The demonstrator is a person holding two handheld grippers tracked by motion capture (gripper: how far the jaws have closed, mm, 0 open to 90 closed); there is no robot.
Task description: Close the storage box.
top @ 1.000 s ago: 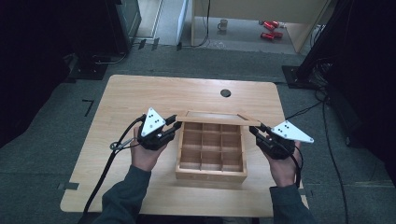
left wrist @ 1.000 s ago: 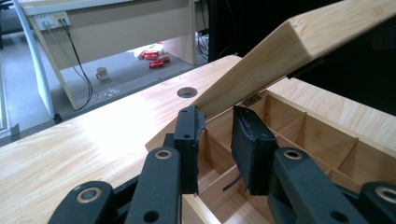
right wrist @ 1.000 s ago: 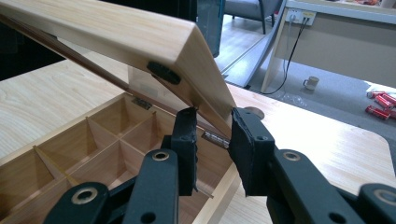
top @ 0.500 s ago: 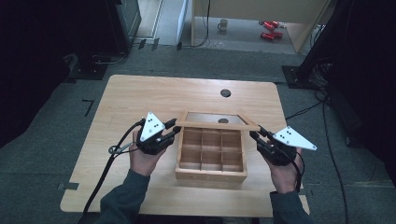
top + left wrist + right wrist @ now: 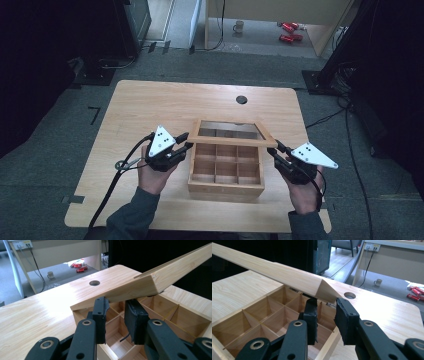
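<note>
**Lid half raised over the divided box, a gripper at each front corner**

I have a wooden box sitting near the front middle of the table, its inside split into a grid of small square compartments. Its framed lid with a clear pane is tilted up, hinged along the far side, with the front edge lifted clear of the box.

My left gripper is at the left front corner of the lid. In the left gripper view its two black jaws stand a little apart, tips right under the lid's corner and touching or nearly touching its underside. I cannot tell whether they pinch anything; the gap between them looks empty, with the compartments showing through.

My right gripper is at the right front corner. In the right gripper view the jaws are likewise a little apart, tips up against the underside of the lid's mitred corner. Here too nothing sits between them.

Both hands come in from the near edge, the left hand beside the box and the right hand on the other side of it. A round hole marks the table's far side. A mug and red cans lie on the floor beyond.
</note>
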